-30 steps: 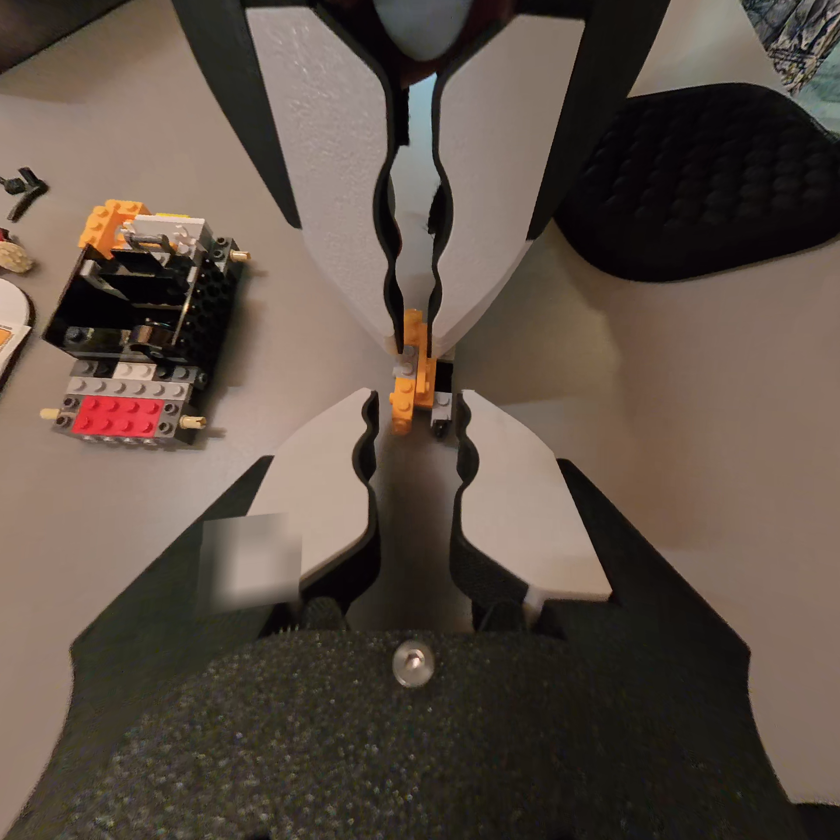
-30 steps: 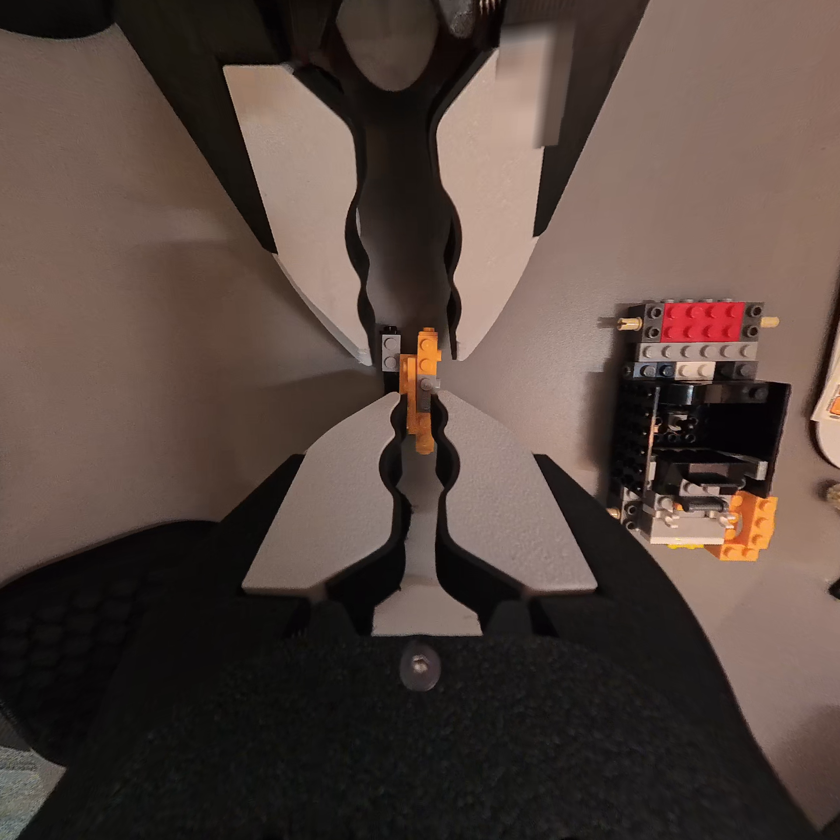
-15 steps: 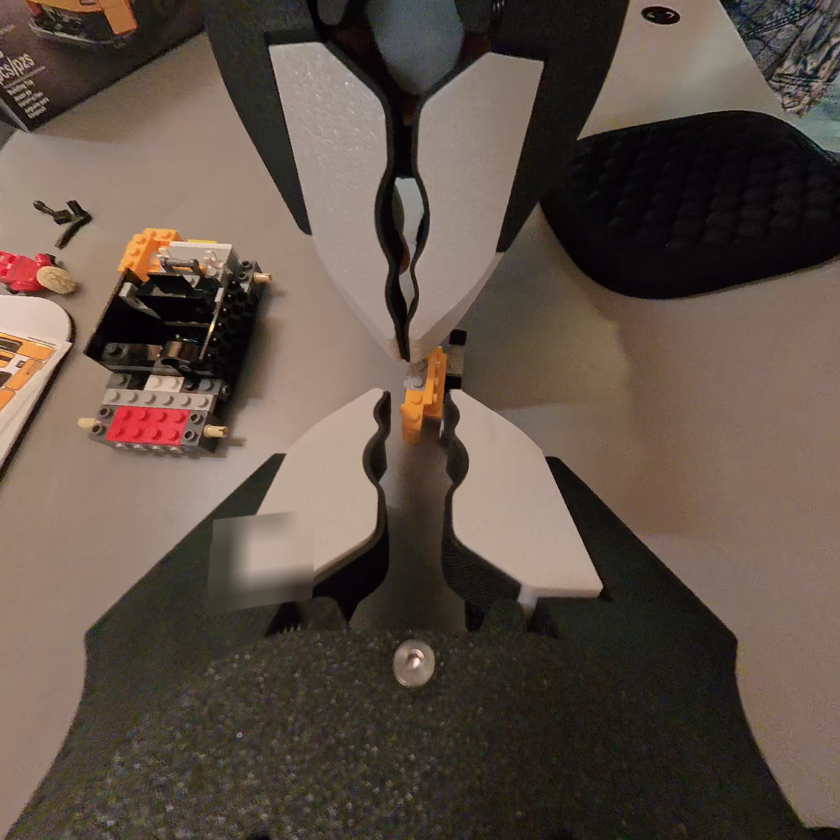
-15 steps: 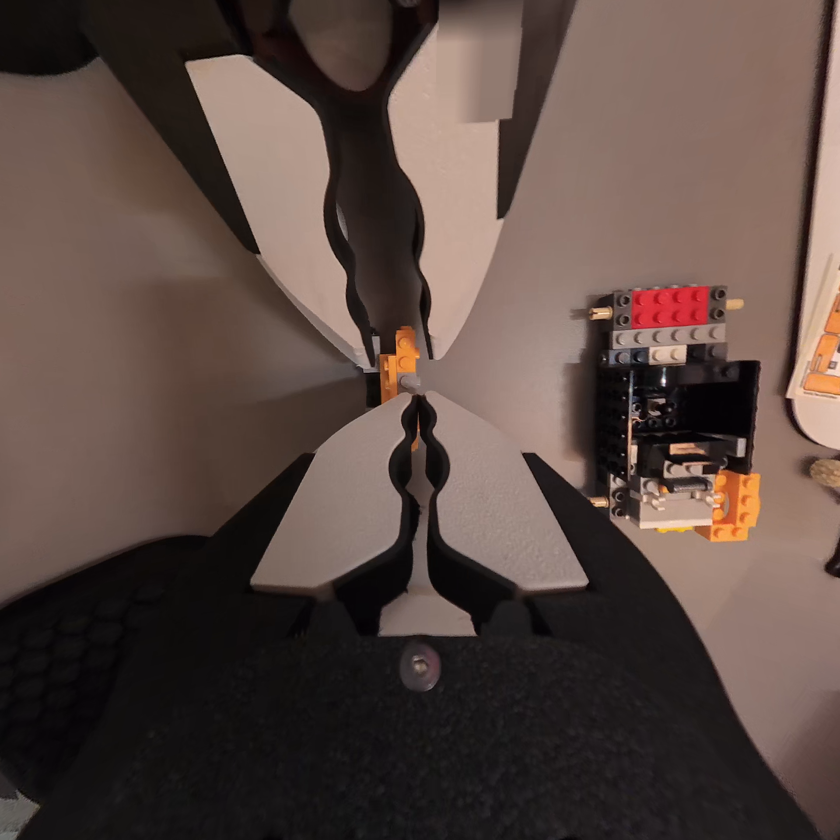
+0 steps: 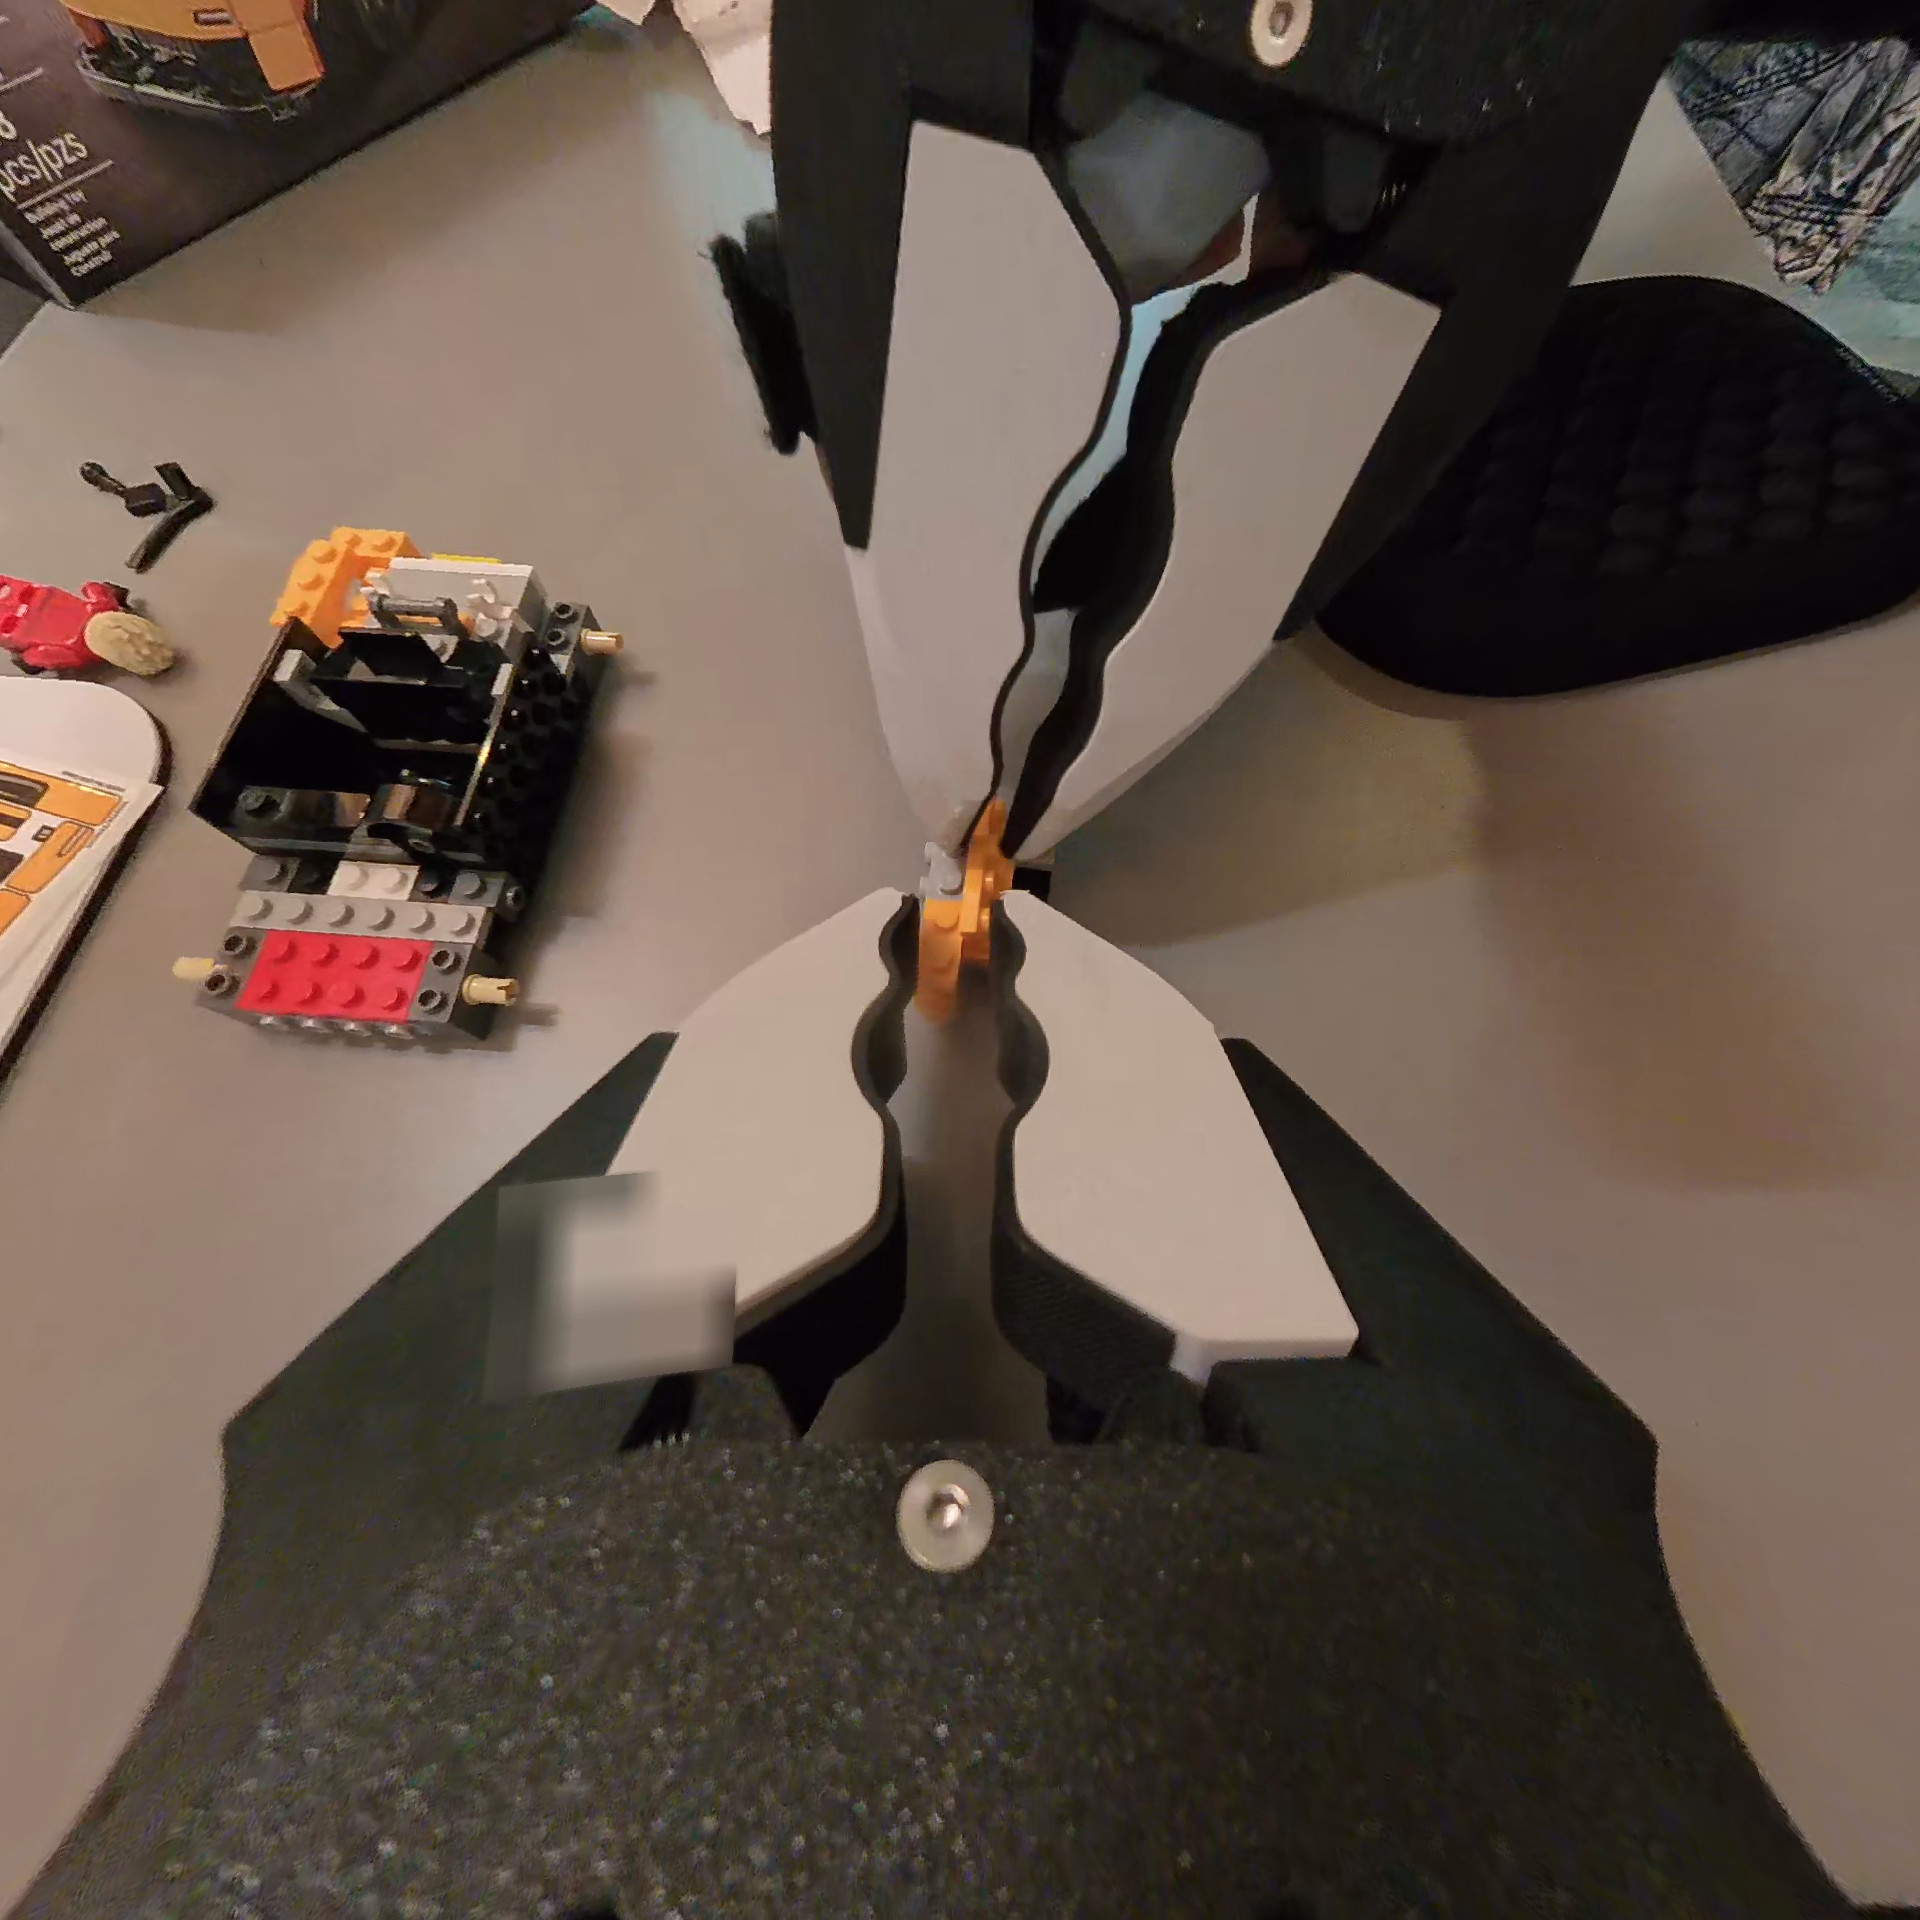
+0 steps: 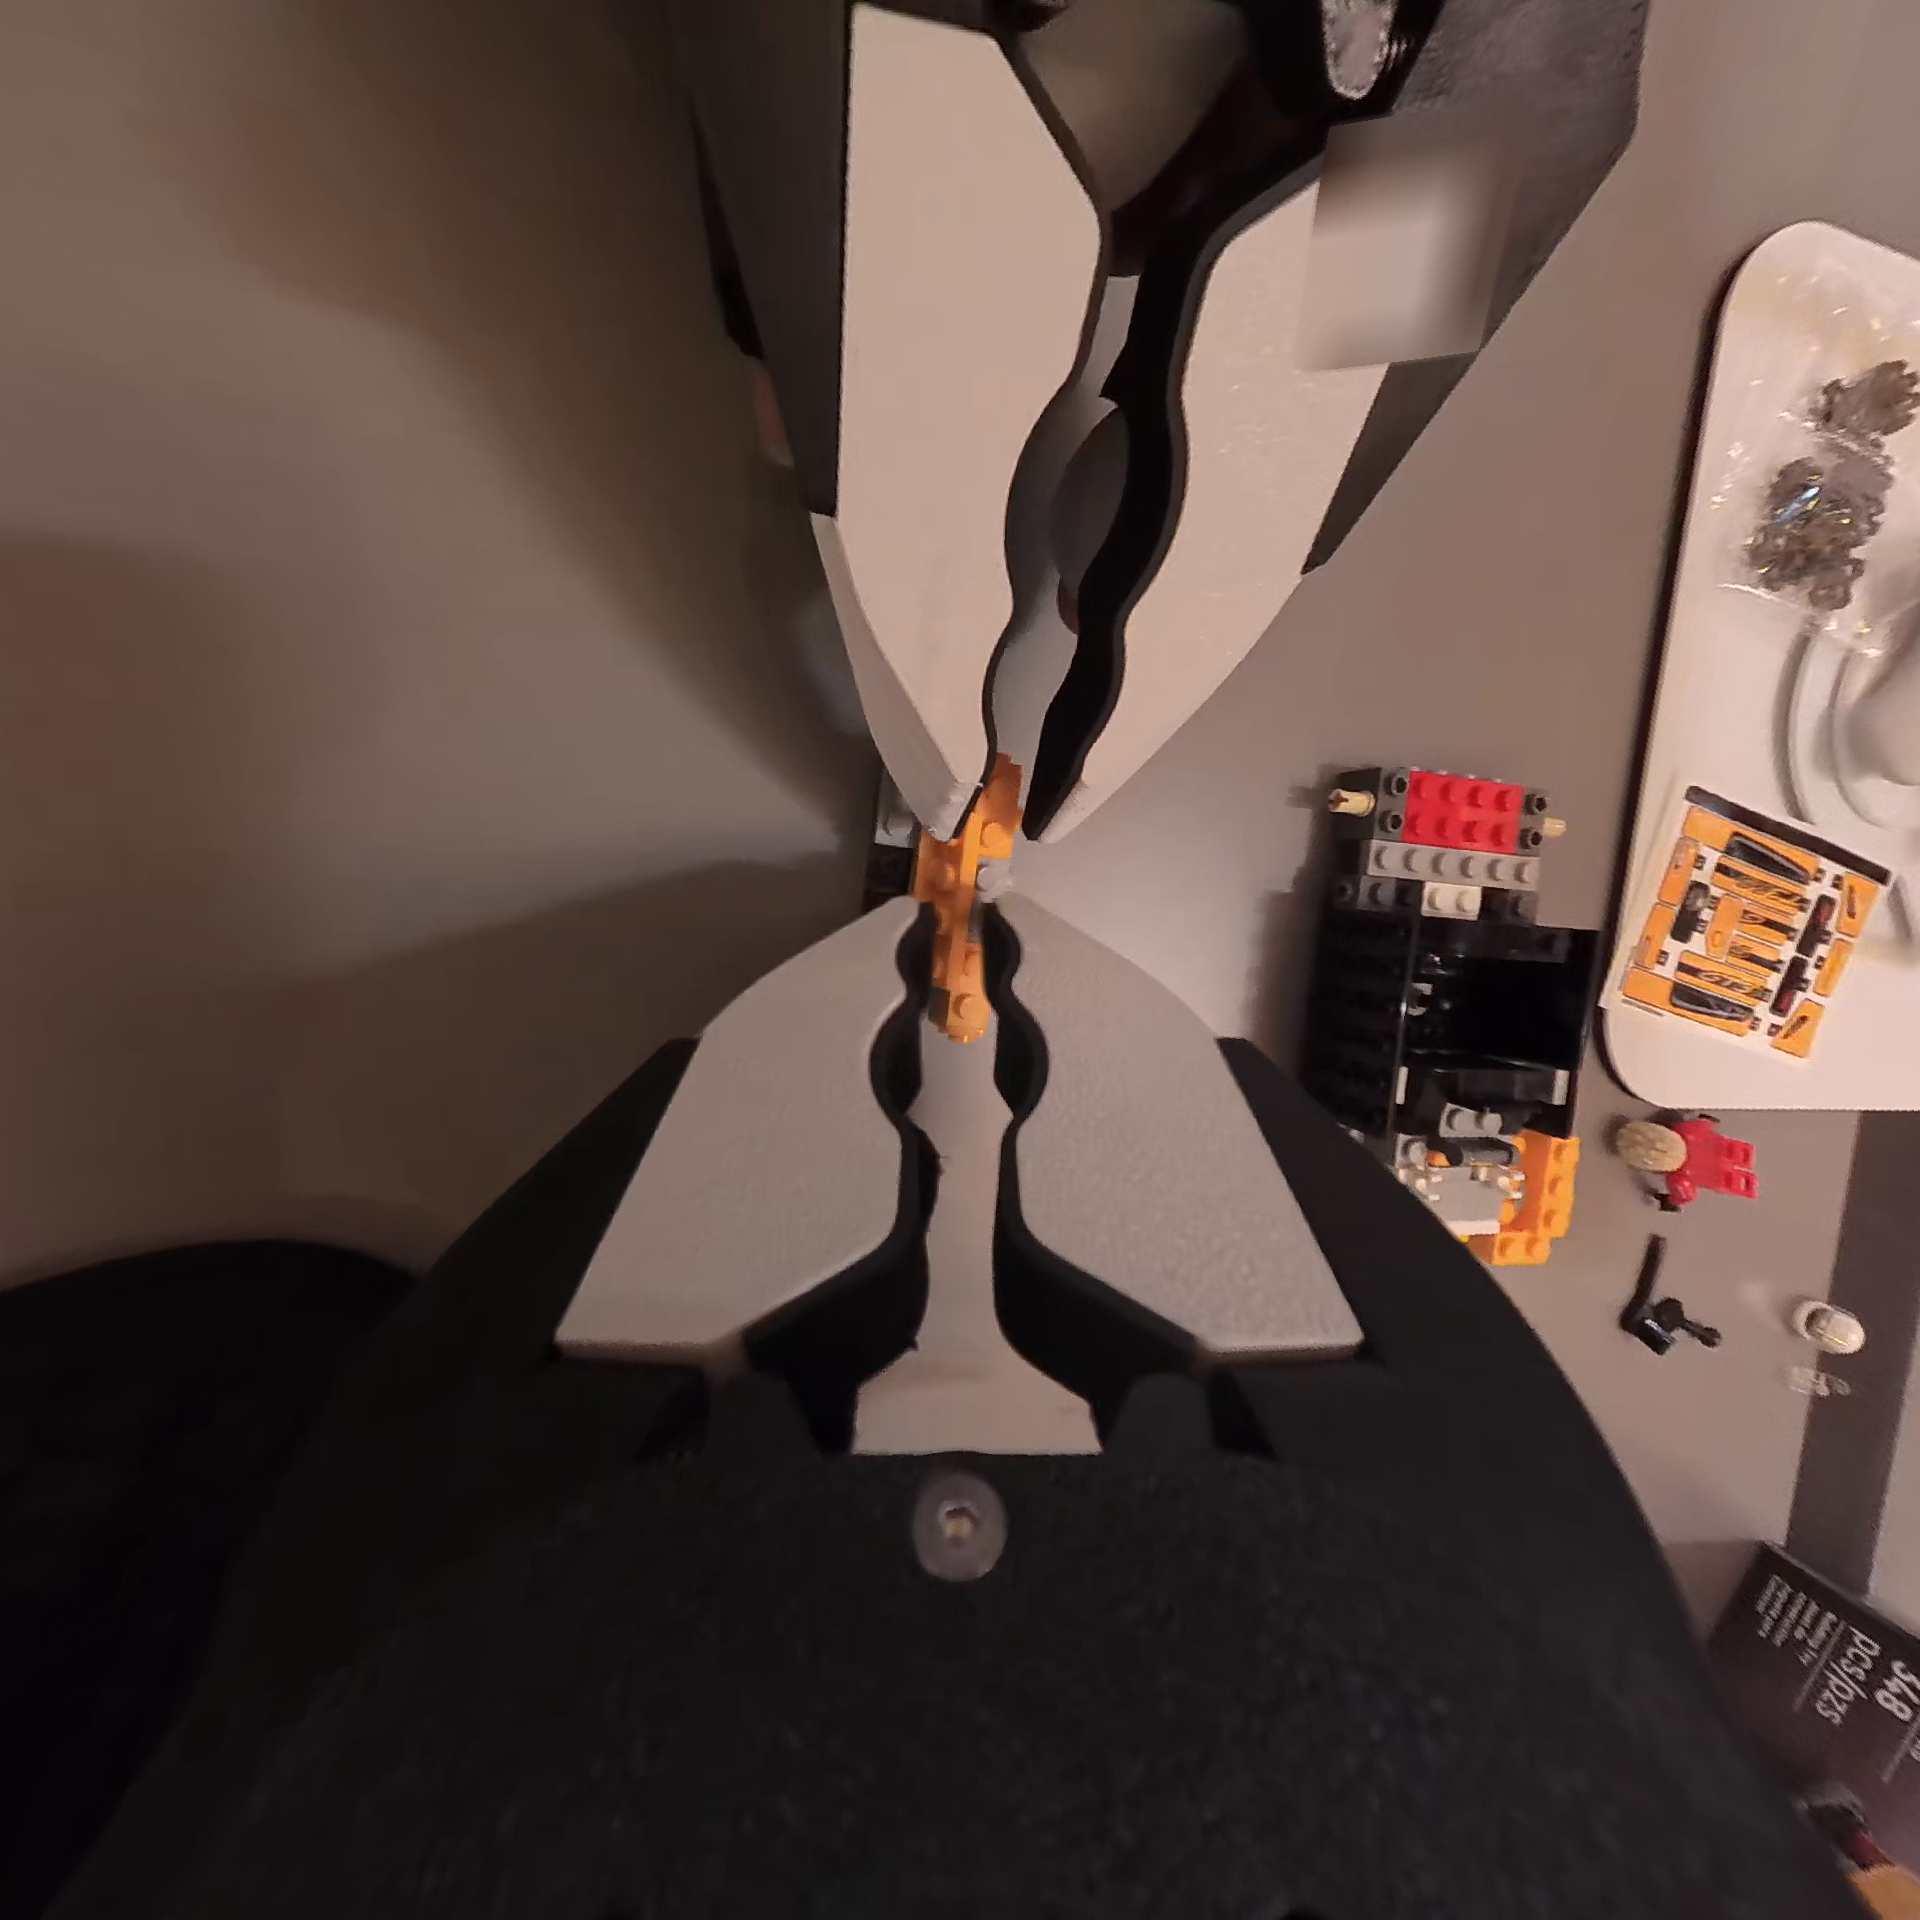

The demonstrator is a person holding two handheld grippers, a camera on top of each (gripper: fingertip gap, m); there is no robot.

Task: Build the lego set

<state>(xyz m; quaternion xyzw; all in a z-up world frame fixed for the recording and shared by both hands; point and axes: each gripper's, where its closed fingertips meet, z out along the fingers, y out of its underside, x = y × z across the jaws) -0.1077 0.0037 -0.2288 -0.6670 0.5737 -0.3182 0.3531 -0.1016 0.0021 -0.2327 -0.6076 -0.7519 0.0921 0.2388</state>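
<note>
A small orange lego assembly [image 5: 956,925] with a grey stud part is held between my two grippers, which face each other tip to tip. My left gripper [image 5: 954,920] is shut on its near end. My right gripper [image 6: 954,909] is shut on the other end of the orange assembly [image 6: 961,935]. A small grey and black piece [image 6: 888,844] sits right beside it; I cannot tell if it is attached. The half-built black car chassis [image 5: 384,810] with red and orange bricks rests on the grey table, left of my left gripper, and shows in the right wrist view [image 6: 1444,987].
A white tray [image 6: 1704,520] holds a bag of parts and an orange sticker sheet [image 6: 1745,935]. A red piece [image 5: 52,634], small black pieces [image 5: 156,509] and the dark set box [image 5: 156,125] lie beyond the chassis. A black textured cushion [image 5: 1662,499] lies at the right. Left and right tips are no more than a few centimetres apart.
My right gripper closed on the orange assembly and my left gripper narrowed onto it. Both cameras have pulled back and tilted, so more of the table, tray and box shows.
</note>
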